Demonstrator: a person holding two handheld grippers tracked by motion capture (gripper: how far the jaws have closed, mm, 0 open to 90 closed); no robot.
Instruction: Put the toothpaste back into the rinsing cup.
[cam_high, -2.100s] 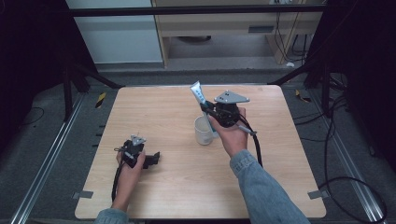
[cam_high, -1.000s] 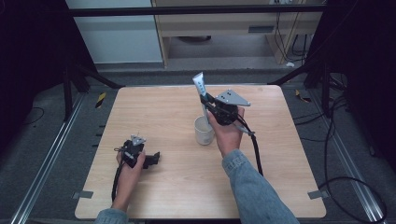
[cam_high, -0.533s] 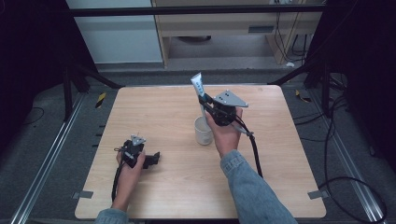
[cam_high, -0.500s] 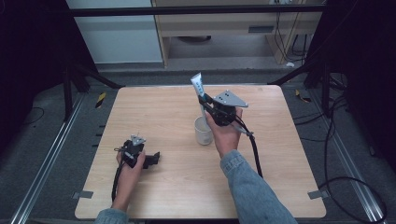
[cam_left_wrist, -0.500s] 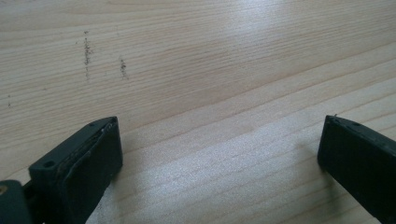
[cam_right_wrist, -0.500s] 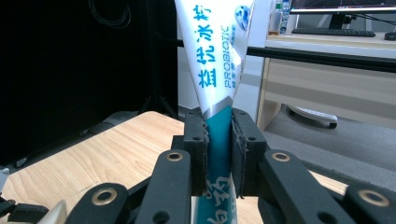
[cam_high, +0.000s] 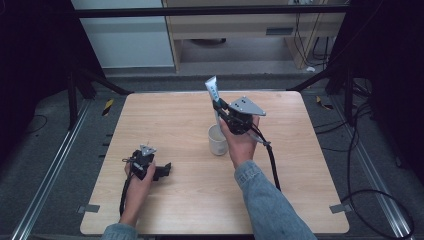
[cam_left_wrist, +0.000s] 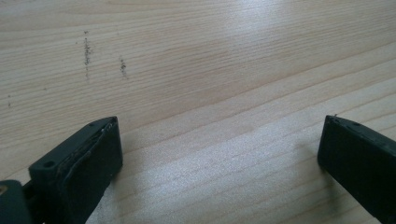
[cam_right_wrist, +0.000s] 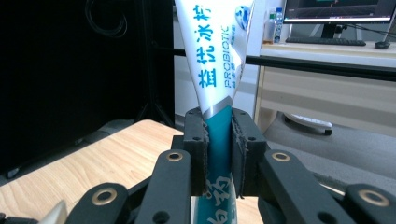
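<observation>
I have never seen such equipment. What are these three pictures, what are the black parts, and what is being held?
A person sits at a wooden table holding a hand-held gripper in each hand. The high view looks down from above. Each other picture comes from a camera riding on one gripper, looking along its black jaws. The left gripper rests low over the bare wood, jaws wide open, holding nothing. The right gripper is shut on a white-and-teal toothpaste tube, held upright above a white cup that stands on the table.

I'm working in a lab or office room. A wooden table (cam_high: 175, 120) stands on a metal frame (cam_high: 45, 175), with loose cables (cam_high: 370, 195), a desk (cam_right_wrist: 327, 51) and a monitor (cam_right_wrist: 336, 9) behind.
</observation>
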